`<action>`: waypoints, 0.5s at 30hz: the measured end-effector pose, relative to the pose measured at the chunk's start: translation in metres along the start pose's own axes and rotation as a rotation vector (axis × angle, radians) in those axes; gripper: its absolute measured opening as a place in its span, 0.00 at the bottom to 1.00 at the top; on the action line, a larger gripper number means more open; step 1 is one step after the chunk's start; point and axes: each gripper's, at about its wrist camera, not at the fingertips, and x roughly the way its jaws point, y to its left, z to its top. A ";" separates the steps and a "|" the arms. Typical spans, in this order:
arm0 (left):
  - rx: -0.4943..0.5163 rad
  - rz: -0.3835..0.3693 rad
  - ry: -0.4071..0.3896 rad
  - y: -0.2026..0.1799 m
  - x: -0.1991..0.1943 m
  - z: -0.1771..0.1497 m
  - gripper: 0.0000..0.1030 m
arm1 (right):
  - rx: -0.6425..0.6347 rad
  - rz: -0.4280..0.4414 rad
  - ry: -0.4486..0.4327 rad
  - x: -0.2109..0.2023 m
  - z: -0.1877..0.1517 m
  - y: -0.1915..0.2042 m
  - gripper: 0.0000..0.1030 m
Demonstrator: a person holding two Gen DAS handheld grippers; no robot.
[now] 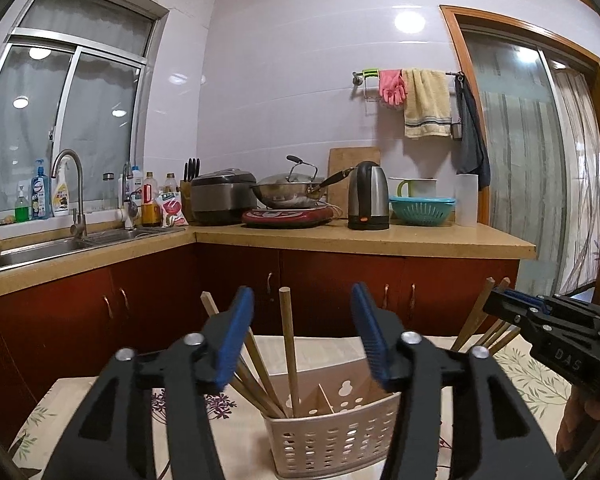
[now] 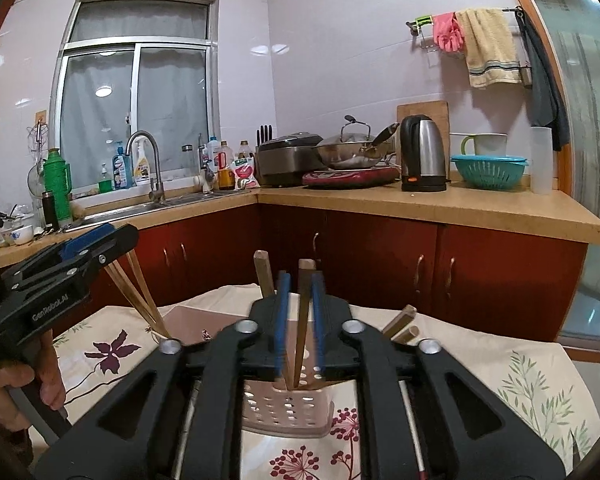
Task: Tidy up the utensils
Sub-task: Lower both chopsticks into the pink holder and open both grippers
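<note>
A beige perforated utensil holder point(image 1: 332, 436) stands on a floral tablecloth, with several wooden chopsticks point(image 1: 289, 344) leaning in its left compartment. My left gripper point(image 1: 302, 300) is open and empty just above the holder. It also shows in the right wrist view point(image 2: 100, 240), beside chopsticks point(image 2: 136, 296). My right gripper point(image 2: 300, 284) is shut on brown chopsticks point(image 2: 302, 320), whose tips reach down into the holder point(image 2: 288, 412). In the left wrist view the right gripper point(image 1: 500, 296) is at the right edge with chopsticks point(image 1: 478, 316) behind it.
The tablecloth point(image 2: 480, 364) covers the table. Behind it run red cabinets point(image 1: 340, 280) under a counter point(image 1: 380, 236) with a sink point(image 1: 40, 248), rice cooker point(image 1: 222, 196), wok point(image 1: 288, 192), kettle point(image 1: 368, 196) and teal colander point(image 1: 422, 208).
</note>
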 end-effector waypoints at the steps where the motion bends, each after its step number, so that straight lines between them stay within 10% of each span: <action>1: 0.000 -0.001 0.002 0.000 0.000 0.000 0.55 | 0.002 -0.005 -0.001 -0.002 0.000 0.000 0.28; 15: 0.049 0.021 -0.032 -0.014 -0.015 0.002 0.81 | 0.018 -0.069 -0.021 -0.029 0.001 -0.003 0.64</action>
